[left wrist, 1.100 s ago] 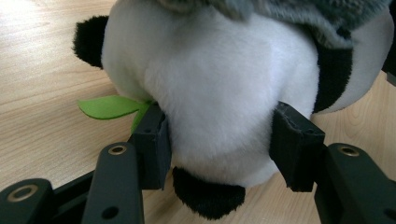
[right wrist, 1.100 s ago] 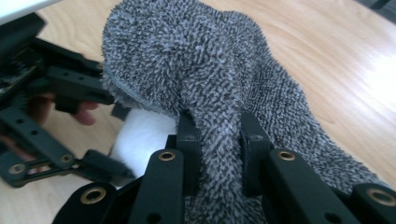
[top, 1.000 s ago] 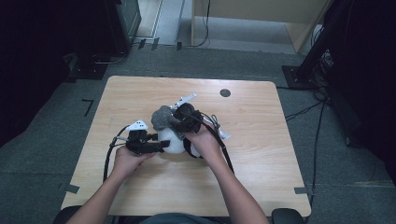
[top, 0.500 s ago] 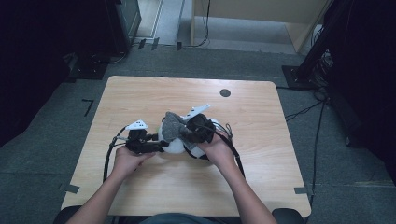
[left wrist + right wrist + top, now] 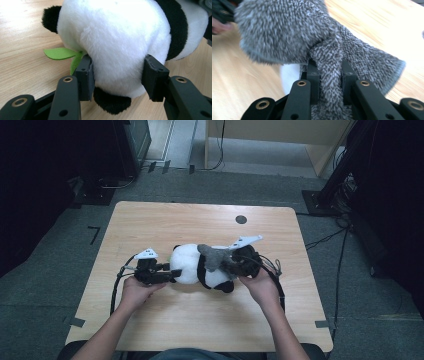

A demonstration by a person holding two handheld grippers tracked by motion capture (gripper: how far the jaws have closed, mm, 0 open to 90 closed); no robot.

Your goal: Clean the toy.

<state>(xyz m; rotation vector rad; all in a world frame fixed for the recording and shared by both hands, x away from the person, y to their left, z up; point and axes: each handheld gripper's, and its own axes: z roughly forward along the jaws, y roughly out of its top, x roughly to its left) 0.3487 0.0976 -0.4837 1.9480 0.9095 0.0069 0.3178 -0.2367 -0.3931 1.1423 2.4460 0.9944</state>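
Left gripper (image 5: 117, 75) jaws, just closing, clamped on plush panda (image 5: 120, 37). Right gripper (image 5: 329, 72) pinched tight on grey cloth (image 5: 287, 30), draped over panda.

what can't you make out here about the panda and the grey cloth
- Panda face: turned away in the left gripper view, too small in the high view.
- Cloth full shape: bunched in the right tool, blurred and cut off in its view.
- Cloth draped or fastened on the panda: cannot tell.

Wooden table (image 5: 165, 220), dark round hole (image 5: 241, 219) near far edge; grey carpet (image 5: 55, 285) around.
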